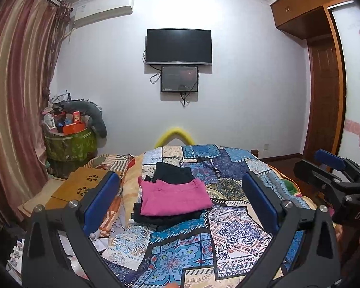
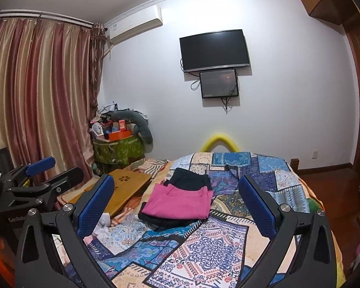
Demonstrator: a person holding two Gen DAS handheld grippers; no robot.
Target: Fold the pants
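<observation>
So both grippers are just hanging in the air over the near end of the bed right now, neither one touching anything. The left gripper (image 1: pixel 180 199) has its blue-padded fingers spread wide apart with nothing between them, and the right gripper (image 2: pixel 177 201) is the same deal, jaws wide and empty. You can actually see each one from the other's camera: the right one pokes in at the right edge of the left wrist view, the left one at the left edge of the right wrist view. The pink pants (image 1: pixel 174 198) are folded into a neat rectangle and sit on top of a pile of dark folded clothes (image 1: pixel 172 171), with one dark piece sticking out behind the pink one and more dark fabric peeking out under its near edge. The whole pile lies on the patchwork bedspread (image 1: pixel 230 230), well ahead of both grippers, toward the left side of the bed. Just left of the pile there's a wooden lap desk (image 2: pixel 129 183) with flower-shaped cutouts lying flat on the bed. Beyond the pile, past the far end of the bed, a yellow curved thing (image 1: pixel 174 134) pokes up against the wall, a dark TV (image 1: pixel 178 45) hangs above that with a smaller screen (image 1: pixel 180 78) right under it, and striped curtains (image 2: pixel 40 96) cover the left side.
</observation>
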